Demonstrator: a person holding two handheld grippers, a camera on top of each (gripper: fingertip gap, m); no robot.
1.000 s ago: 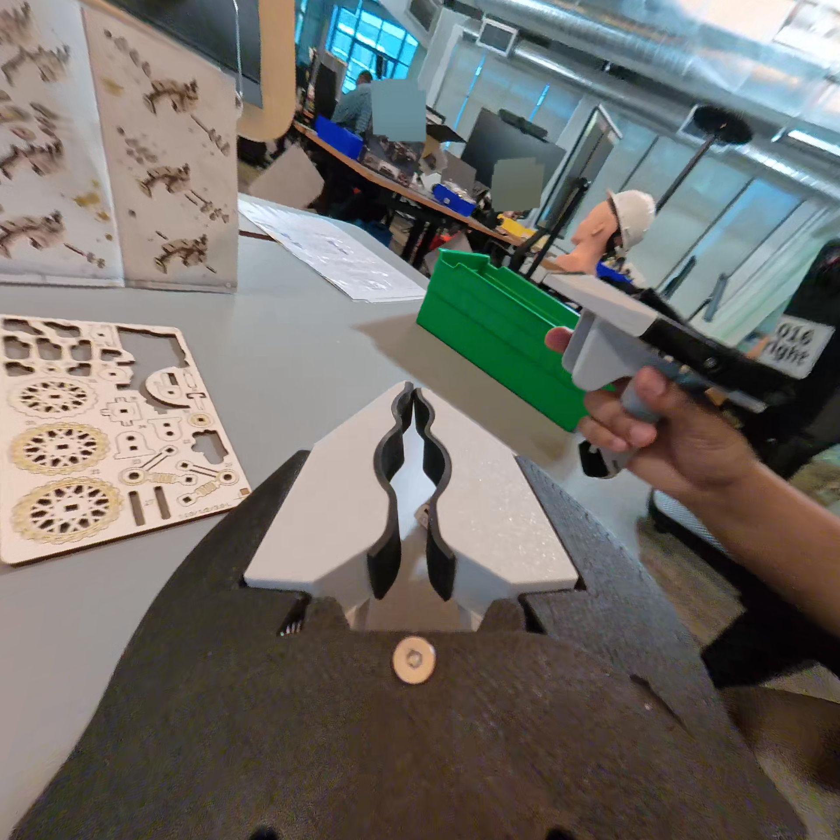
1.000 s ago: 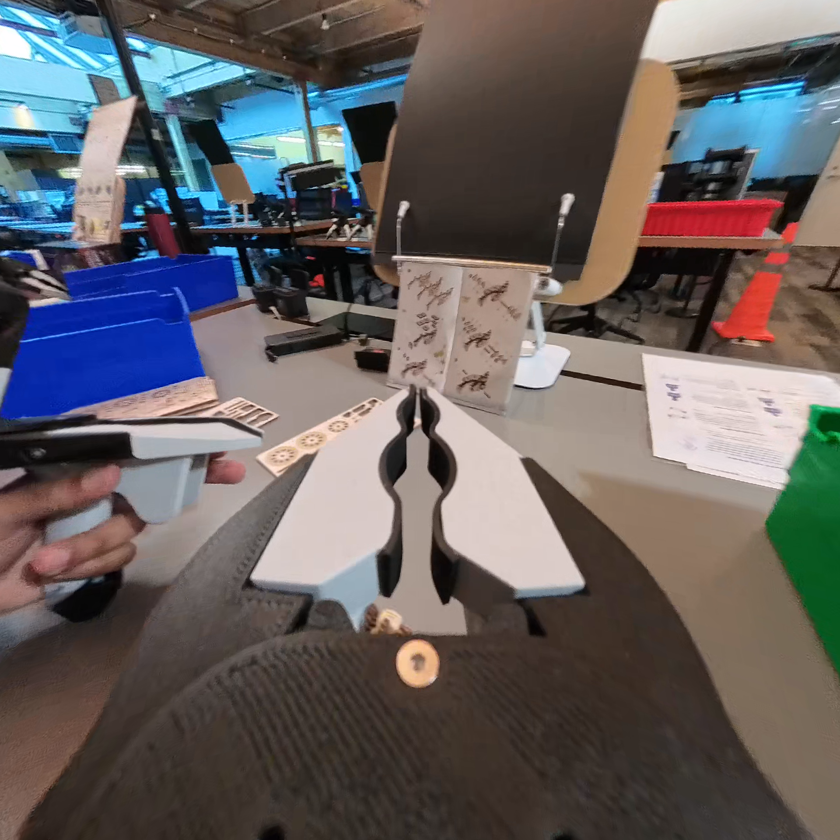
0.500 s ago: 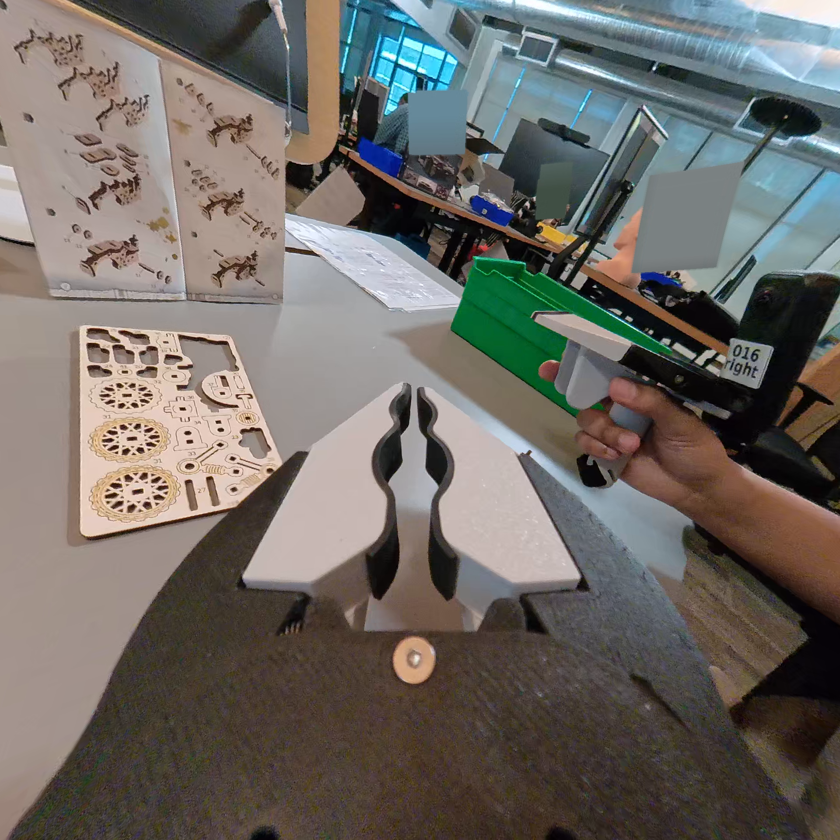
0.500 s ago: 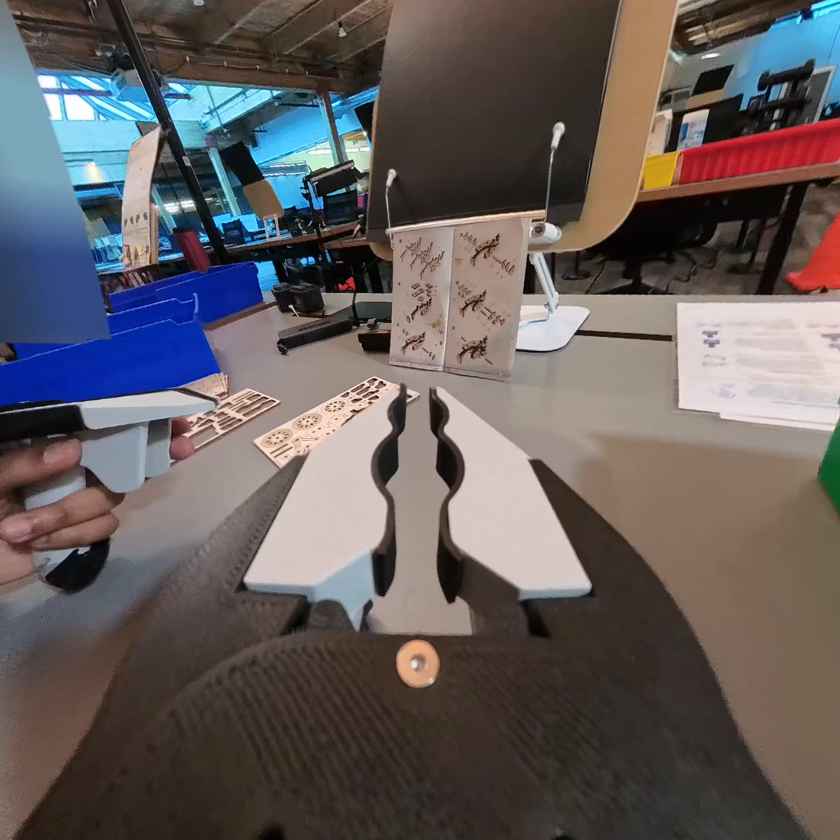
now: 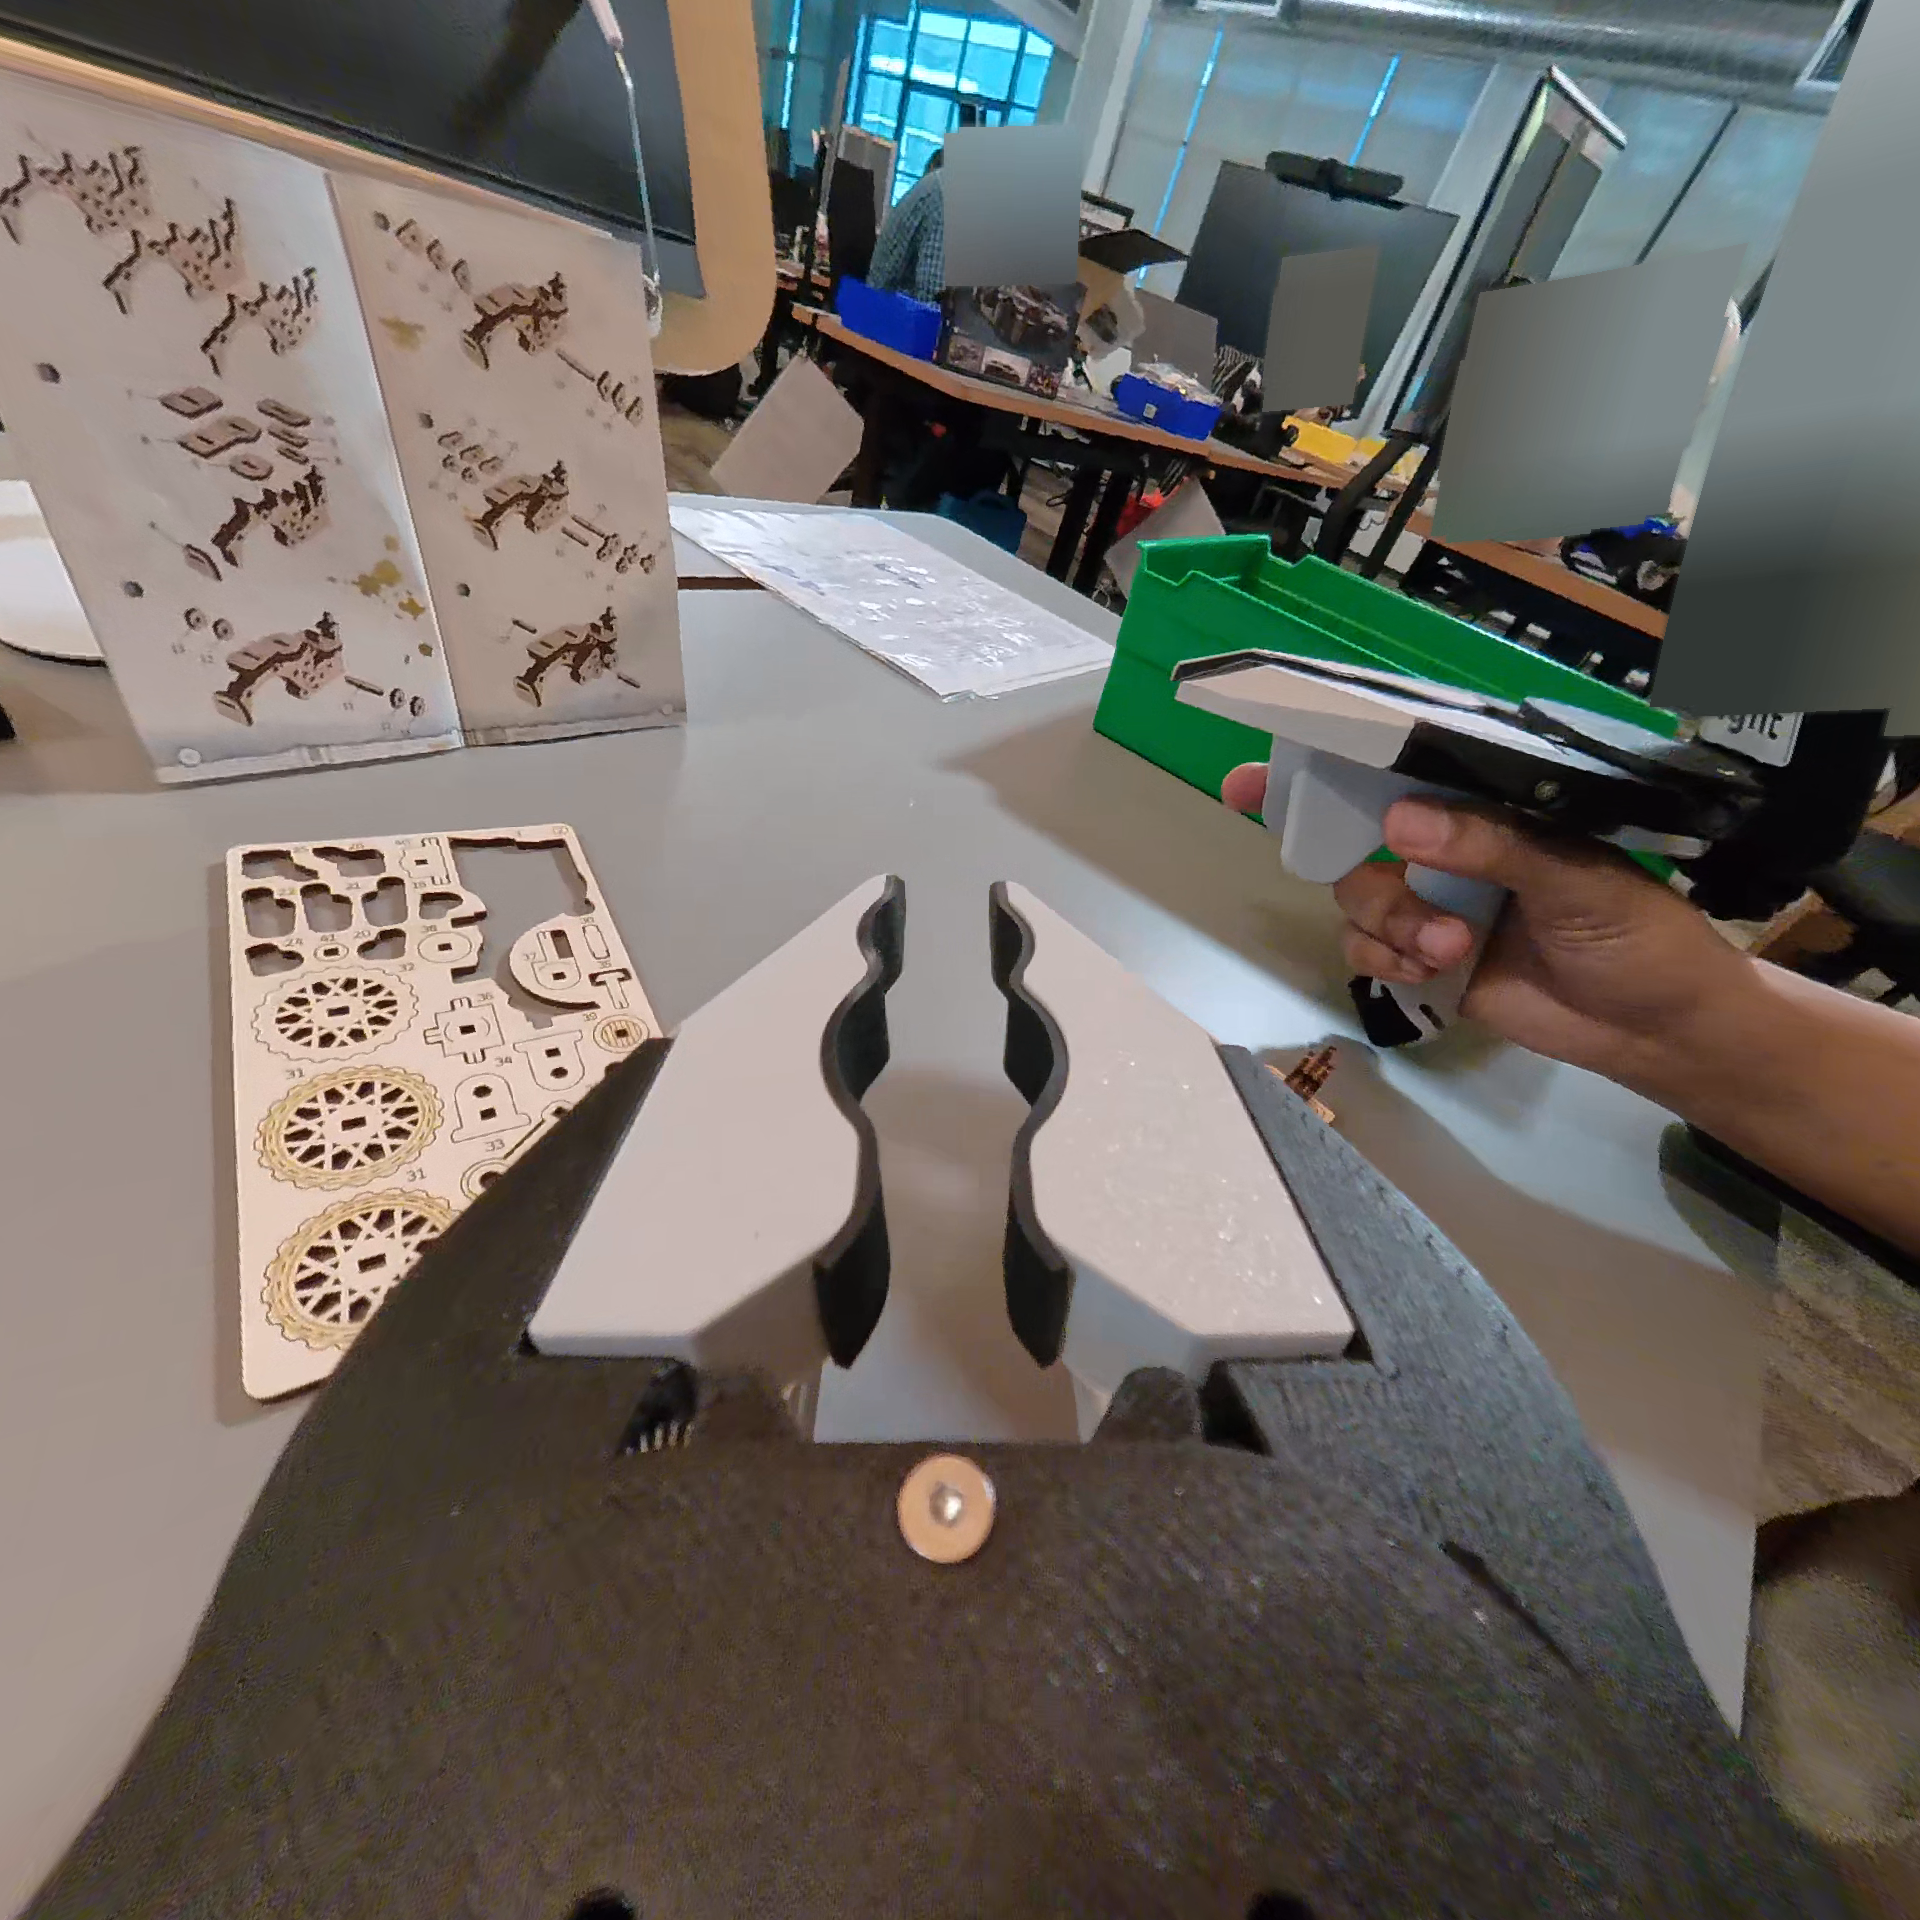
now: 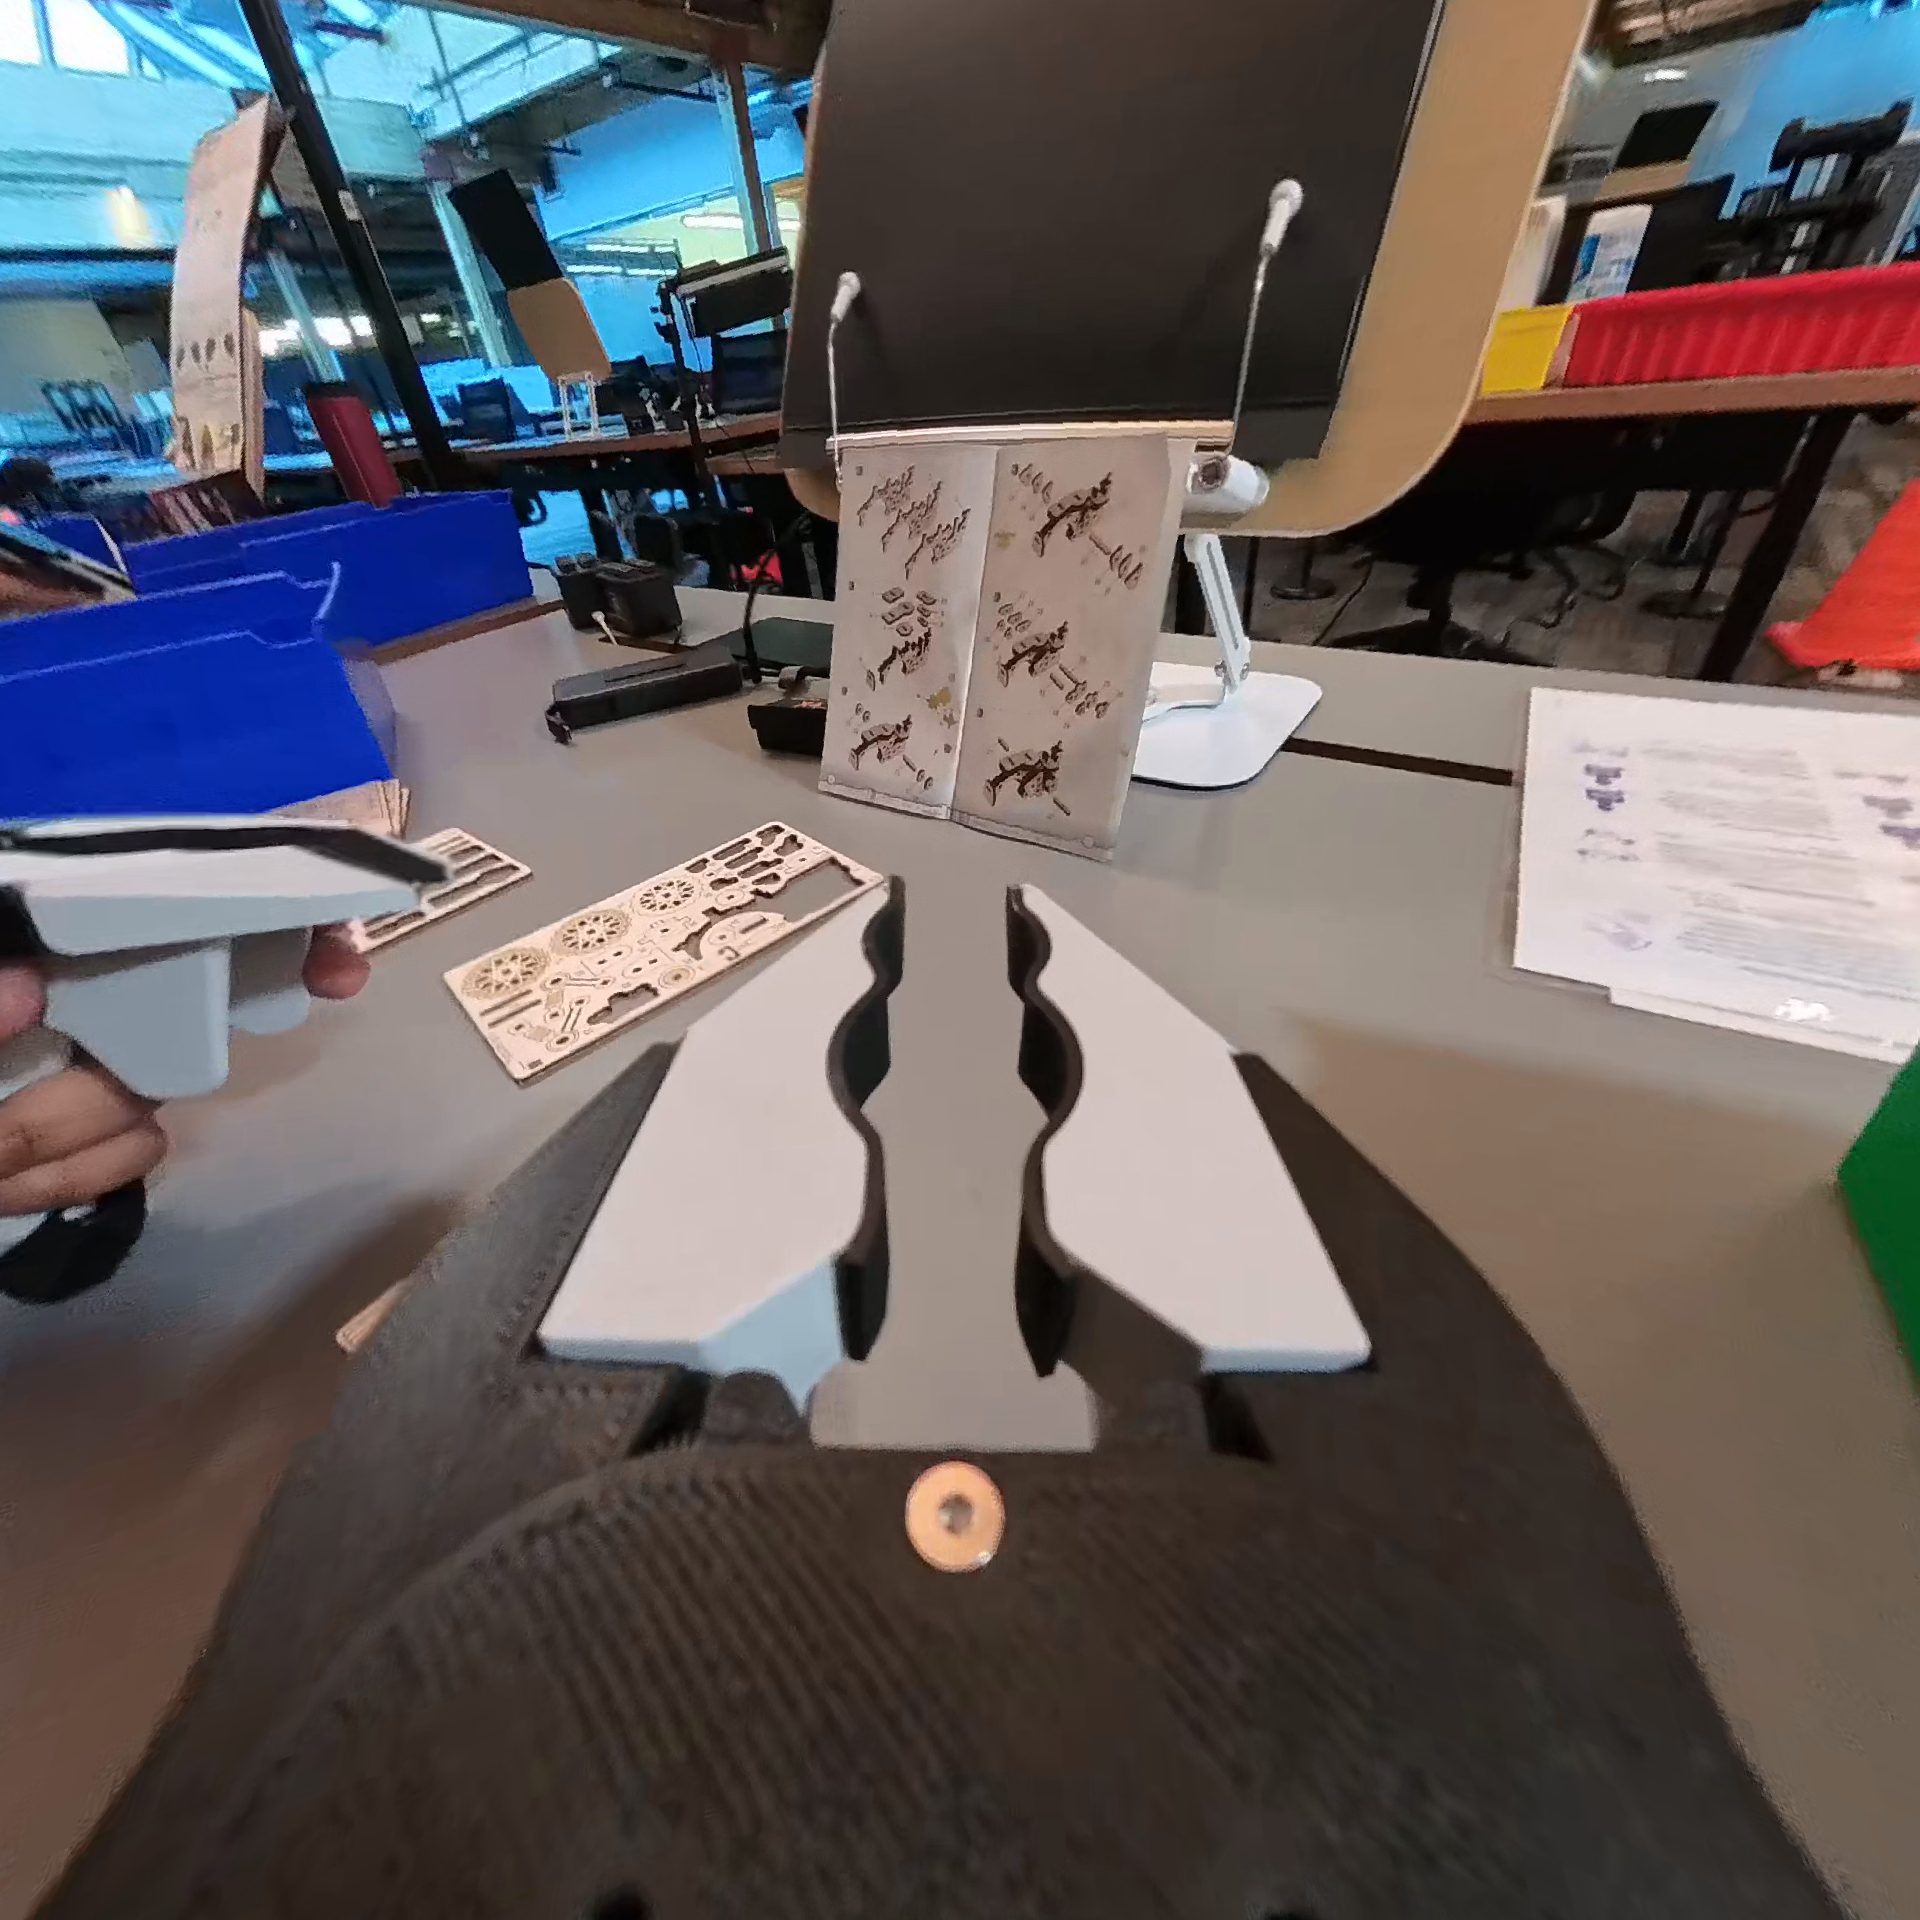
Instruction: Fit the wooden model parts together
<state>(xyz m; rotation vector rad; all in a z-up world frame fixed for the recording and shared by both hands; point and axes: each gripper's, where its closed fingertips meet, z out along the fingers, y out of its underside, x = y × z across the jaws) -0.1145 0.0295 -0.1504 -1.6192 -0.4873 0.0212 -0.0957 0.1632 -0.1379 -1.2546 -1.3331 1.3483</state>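
Both pairs of jaws have spread since the earlier frames, where they stood nearly closed, and both wrist views have dropped to look lower over the desk (image 5: 831, 790).

Nearest, the left gripper (image 5: 945, 904) hangs above bare desk with its jaws parted to a moderate gap — nothing between them, nothing touched. Just beside it on the left lies the wooden parts sheet (image 5: 343, 1049), flat, several pieces already punched out and the spoked wheels still in their frame. A small wooden piece (image 5: 1311, 1075) shows at the gripper's right edge, too hidden to identify. The right gripper (image 6: 954, 909) is likewise parted and empty, its tips aimed toward the same parts sheet (image 6: 665, 951), which lies ahead and to the left in the right wrist view; a second sheet (image 6: 457, 868) lies farther left.

Judging from this, the step is picking a part. It would go best with one gripper pinning the sheet's frame flat while the other closes on a single piece by its edges and eases it out straight, since thin tabs may snap if twisted.

Farther off stand the propped instruction sheets (image 5: 343, 468), a green bin (image 5: 1299, 634) to the right, and blue bins (image 6: 208, 665) far left.
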